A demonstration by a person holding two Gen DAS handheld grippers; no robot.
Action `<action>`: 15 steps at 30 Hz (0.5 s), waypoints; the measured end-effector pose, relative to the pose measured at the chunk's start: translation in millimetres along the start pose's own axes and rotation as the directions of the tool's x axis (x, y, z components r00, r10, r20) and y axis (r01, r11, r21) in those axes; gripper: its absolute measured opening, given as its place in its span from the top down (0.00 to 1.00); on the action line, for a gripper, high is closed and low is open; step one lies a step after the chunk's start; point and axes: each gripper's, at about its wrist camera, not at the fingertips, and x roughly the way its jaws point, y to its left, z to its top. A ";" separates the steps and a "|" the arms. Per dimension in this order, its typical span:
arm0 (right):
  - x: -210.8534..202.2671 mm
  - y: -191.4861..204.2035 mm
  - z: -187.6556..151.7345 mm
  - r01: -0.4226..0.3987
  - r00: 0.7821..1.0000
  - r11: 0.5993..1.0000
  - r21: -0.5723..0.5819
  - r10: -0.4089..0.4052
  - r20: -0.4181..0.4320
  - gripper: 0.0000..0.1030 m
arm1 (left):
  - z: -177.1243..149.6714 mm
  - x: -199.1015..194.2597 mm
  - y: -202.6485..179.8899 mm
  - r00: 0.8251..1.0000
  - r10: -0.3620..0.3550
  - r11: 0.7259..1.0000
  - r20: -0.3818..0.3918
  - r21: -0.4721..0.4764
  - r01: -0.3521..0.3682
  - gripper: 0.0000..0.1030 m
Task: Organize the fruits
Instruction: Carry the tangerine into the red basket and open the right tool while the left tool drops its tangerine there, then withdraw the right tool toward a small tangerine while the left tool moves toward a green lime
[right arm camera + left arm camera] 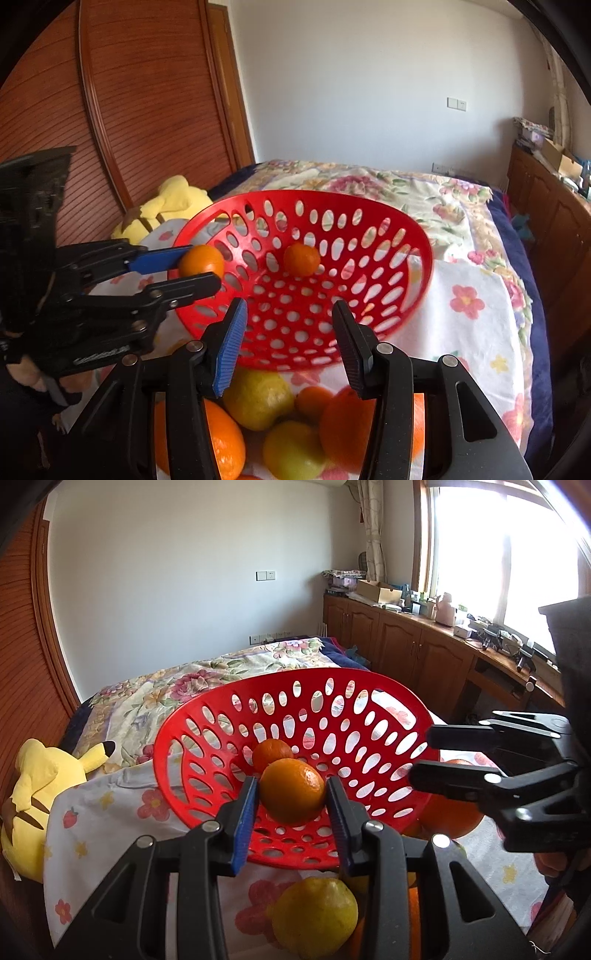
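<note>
A red perforated basket (207,716) (417,236) stands tilted on the flowered bed cloth. One small orange (272,754) (301,259) lies inside it. My left gripper (291,794) is shut on another orange (292,791) and holds it over the basket's near rim; it also shows in the right wrist view (201,261). My right gripper (290,334) is open and empty above the basket's near edge; in the left wrist view it (424,753) is at the right. Loose fruit lies below: a yellow lemon (314,915) (256,398) and large oranges (452,812) (343,428).
A yellow plush toy (40,794) (166,206) lies at the bed's left by the wooden wardrobe door (140,110). Wooden cabinets (413,650) with clutter run under the window at the right. The flowered bedspread (424,192) stretches beyond the basket.
</note>
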 end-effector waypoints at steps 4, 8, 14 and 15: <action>-12.2 -2.5 -9.5 0.002 1.000 1.000 0.015 -0.002 0.017 0.53 | 0.5 0.1 -3.4 1.000 0.002 1.000 0.002 0.000 -0.002 0.62; -18.6 -1.9 -18.7 0.012 1.000 1.000 0.017 -0.012 0.023 0.53 | -3.8 -7.7 -5.0 1.000 0.001 1.000 0.010 -0.006 -0.001 0.62; -35.1 3.8 -33.3 0.013 0.999 0.999 0.032 -0.014 0.045 0.53 | -21.8 -40.7 -8.7 0.999 -0.008 1.000 0.043 -0.016 0.009 0.56; -38.7 5.5 -37.0 0.011 0.999 0.999 0.036 -0.013 0.048 0.53 | -25.9 -46.9 -9.6 0.999 -0.013 1.000 0.050 -0.017 0.014 0.55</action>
